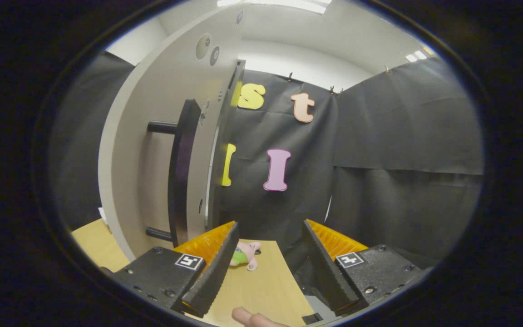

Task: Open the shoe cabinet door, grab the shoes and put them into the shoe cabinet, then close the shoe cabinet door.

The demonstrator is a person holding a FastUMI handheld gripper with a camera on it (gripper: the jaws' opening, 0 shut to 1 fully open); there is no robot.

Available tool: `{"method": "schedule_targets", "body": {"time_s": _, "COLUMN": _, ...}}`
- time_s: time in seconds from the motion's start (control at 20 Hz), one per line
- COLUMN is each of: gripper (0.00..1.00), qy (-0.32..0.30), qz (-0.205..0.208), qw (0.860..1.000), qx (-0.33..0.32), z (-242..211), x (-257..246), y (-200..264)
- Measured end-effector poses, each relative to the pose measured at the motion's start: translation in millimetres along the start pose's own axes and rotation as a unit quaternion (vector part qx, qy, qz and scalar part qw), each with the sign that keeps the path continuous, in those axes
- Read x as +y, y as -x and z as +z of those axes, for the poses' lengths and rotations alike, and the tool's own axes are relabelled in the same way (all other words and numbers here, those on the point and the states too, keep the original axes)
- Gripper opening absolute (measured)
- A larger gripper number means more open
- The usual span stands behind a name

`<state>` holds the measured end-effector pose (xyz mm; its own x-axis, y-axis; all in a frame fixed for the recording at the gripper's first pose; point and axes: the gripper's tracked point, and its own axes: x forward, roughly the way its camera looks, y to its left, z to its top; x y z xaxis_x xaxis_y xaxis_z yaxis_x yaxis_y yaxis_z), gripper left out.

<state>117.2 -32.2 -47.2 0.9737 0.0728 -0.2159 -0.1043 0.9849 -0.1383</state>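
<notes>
A pale shoe cabinet door point(152, 150) stands to the left of my fingers, seen at a steep angle. On it sits a long black bar handle point(180, 177), held off the door by two short posts. The handle's lower end is just beyond my left finger point(214, 268). My gripper point(268, 227) is open, with nothing between its fingers. Beyond the door's edge hangs the booth's black cloth wall.
A wooden tabletop point(261, 286) lies below the fingers, and its far edge ends just ahead of them. A small pink and green plush toy point(244, 255) lies on it by my left finger. A fingertip point(243, 315) shows below the fingers.
</notes>
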Motion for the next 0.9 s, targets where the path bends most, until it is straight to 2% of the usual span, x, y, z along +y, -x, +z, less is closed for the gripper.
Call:
{"method": "schedule_targets", "body": {"time_s": 0.25, "gripper": 0.92, "qy": -0.021, "qz": 0.041, "qw": 0.999, "qx": -0.006, "z": 3, "x": 44, "y": 7}}
{"method": "schedule_targets", "body": {"time_s": 0.55, "gripper": 0.92, "qy": -0.051, "qz": 0.061, "qw": 0.997, "qx": -0.020, "z": 8, "x": 101, "y": 12}}
{"method": "schedule_targets", "body": {"time_s": 0.9, "gripper": 0.92, "qy": -0.028, "qz": 0.114, "qw": 0.993, "qx": -0.010, "z": -4, "x": 194, "y": 10}}
